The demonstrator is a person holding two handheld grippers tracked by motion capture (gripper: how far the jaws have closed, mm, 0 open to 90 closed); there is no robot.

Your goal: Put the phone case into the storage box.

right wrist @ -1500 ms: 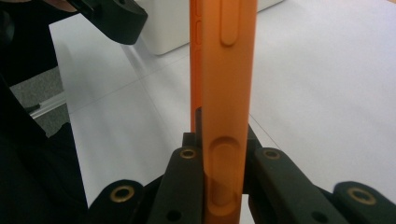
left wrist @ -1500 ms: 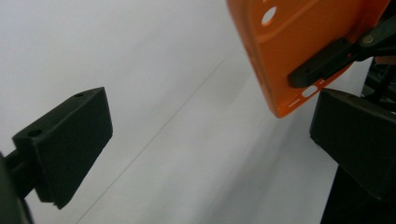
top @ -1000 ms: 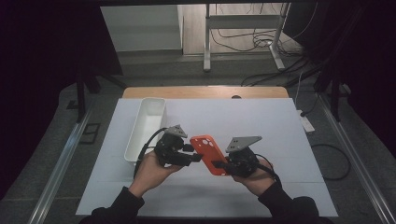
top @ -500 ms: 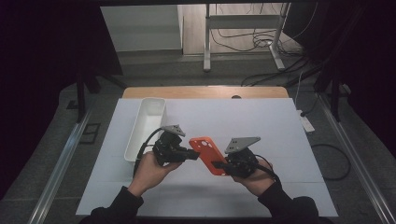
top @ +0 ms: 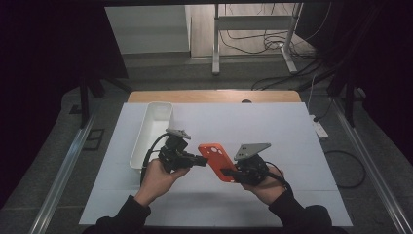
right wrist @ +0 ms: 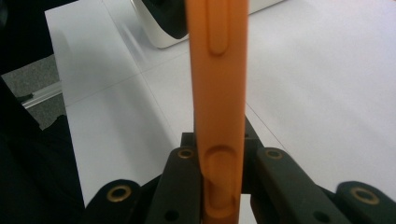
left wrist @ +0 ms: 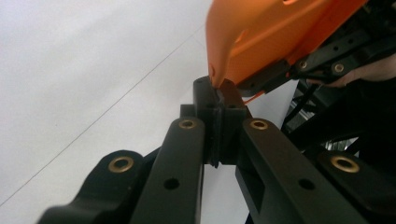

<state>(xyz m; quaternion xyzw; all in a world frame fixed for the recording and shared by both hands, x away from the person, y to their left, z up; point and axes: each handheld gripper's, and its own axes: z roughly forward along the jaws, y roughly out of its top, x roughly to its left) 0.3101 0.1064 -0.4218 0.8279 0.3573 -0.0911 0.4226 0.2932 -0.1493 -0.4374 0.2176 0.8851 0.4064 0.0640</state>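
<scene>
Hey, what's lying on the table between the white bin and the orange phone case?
In the high view, the left tongs sit between the white bin and the orange phone case, held up by a hand; nothing else lies on that stretch of table.

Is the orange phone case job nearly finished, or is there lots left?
Done so far: the orange phone case is up off the white table, clamped in the right gripper. In hand now: the left gripper has just closed on the case's corner. Left to do: probably putting it in the white bin, which looks empty.
</scene>
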